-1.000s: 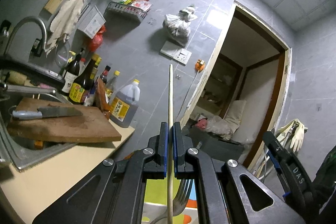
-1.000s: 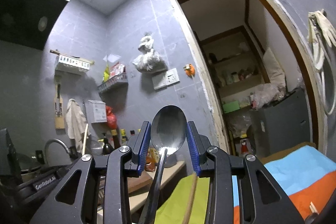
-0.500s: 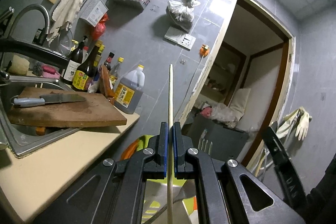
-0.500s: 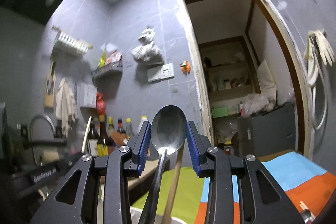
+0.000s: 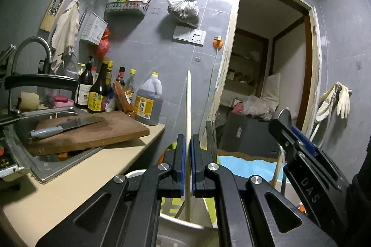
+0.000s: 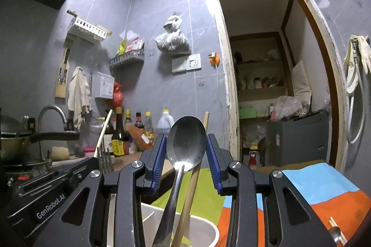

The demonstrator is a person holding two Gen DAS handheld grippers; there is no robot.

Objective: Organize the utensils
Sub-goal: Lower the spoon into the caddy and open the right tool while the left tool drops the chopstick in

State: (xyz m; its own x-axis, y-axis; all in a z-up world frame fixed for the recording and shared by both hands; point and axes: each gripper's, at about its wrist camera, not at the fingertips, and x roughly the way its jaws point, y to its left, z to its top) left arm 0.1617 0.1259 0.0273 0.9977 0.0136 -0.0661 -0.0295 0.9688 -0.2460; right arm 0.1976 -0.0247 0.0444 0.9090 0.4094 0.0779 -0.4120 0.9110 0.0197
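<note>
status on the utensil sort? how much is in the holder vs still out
Done: a metal fork and a brown wooden chopstick already stand in the white round holder. In hand: the left gripper pinches a pale wooden chopstick and the right gripper flanks a metal spoon, both over the holder. Left: chopsticks and a spoon on the orange cloth.

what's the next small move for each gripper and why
Probably open both. The left gripper pinches a chopstick and the right gripper holds the spoon, both with lower ends already inside the white holder, so releasing should drop them in.
</note>
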